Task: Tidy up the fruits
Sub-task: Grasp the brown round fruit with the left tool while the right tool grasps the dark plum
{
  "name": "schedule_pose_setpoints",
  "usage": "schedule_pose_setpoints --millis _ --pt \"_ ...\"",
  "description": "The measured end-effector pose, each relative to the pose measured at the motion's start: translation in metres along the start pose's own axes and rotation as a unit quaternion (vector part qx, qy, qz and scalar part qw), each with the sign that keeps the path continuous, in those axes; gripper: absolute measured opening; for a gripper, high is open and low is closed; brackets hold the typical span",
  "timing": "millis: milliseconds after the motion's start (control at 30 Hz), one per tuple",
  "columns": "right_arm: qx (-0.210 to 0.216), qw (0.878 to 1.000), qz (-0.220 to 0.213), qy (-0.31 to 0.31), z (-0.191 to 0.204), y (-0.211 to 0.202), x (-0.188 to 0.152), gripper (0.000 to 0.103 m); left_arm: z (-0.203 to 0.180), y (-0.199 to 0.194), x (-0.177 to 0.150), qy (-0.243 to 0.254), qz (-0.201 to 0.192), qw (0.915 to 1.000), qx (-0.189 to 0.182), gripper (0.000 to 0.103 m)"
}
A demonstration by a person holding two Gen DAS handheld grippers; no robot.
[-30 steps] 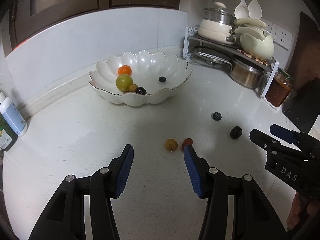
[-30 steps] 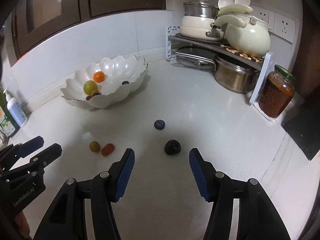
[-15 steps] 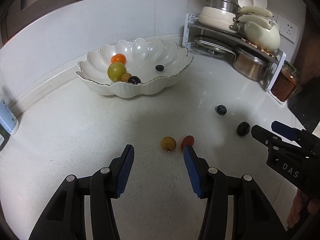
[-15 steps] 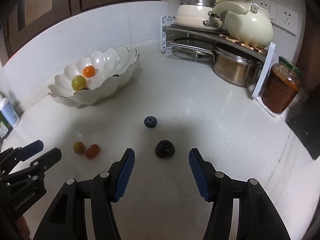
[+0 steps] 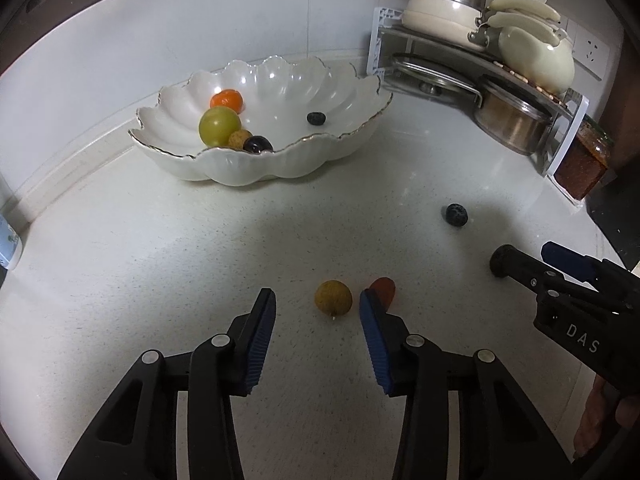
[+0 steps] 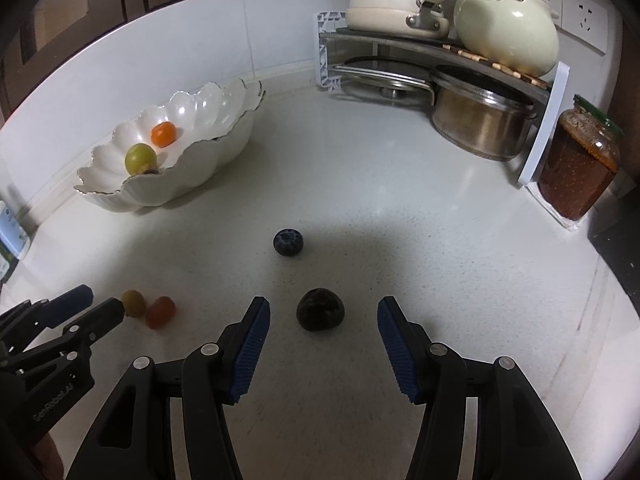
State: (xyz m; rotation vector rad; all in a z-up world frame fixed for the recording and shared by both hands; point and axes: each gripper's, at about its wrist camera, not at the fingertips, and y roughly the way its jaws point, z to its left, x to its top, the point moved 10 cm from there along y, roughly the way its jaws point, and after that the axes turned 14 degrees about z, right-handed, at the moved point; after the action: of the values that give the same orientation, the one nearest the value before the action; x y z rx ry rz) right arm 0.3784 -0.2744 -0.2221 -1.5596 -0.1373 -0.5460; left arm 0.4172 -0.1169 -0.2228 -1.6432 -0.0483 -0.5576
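Left gripper (image 5: 318, 308): fingers apart with nothing clamped; they have just been closing. The yellow-brown fruit (image 5: 333, 297) lies on the bench between the tips, nearer the right-hand finger, touching neither.
Red fruit (image 5: 384, 289): just beside the yellow-brown one, partly hidden behind the right-hand fingertip.
Right gripper (image 6: 323, 312): fingers wide apart, empty. The dark fruit (image 6: 320, 309) sits on the bench between the tips, slightly toward the left-hand finger.
Blueberry (image 6: 288, 242): on the bench beyond the dark fruit, toward the bowl.
Bowl (image 5: 280, 162): near the bench's back edge, already holding several fruits.
Key relation: each fruit is roundish, so no axis matters; each hand is nearest its own fruit.
Change: a second ago both fruits lay ahead of the fingertips; now they sit level with them.
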Motion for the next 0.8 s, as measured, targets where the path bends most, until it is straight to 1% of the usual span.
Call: schedule_pose_setpoints --millis 133,333,567,733,800 --pt "0.002 1.0 0.006 0.001 -0.001 0.008 0.001 0.057 -0.001 0.007 0.001 -0.001 0.008 1.0 -0.001 0.04" --pt "0.003 1.0 0.012 0.001 -0.003 0.014 0.002 0.056 -0.002 0.013 0.001 0.001 0.014 0.9999 -0.001 0.04" --pt "0.006 1.0 0.018 -0.004 0.0 0.019 0.001 0.047 -0.003 0.018 0.001 0.0 0.02 0.9998 -0.005 0.038" --pt "0.008 1.0 0.024 -0.008 0.002 0.023 0.001 0.041 -0.004 0.021 0.001 -0.002 0.022 0.9997 -0.011 0.033" --pt "0.01 1.0 0.027 -0.01 0.002 0.025 0.001 0.036 -0.005 0.022 0.002 -0.004 0.024 0.9996 -0.013 0.03"
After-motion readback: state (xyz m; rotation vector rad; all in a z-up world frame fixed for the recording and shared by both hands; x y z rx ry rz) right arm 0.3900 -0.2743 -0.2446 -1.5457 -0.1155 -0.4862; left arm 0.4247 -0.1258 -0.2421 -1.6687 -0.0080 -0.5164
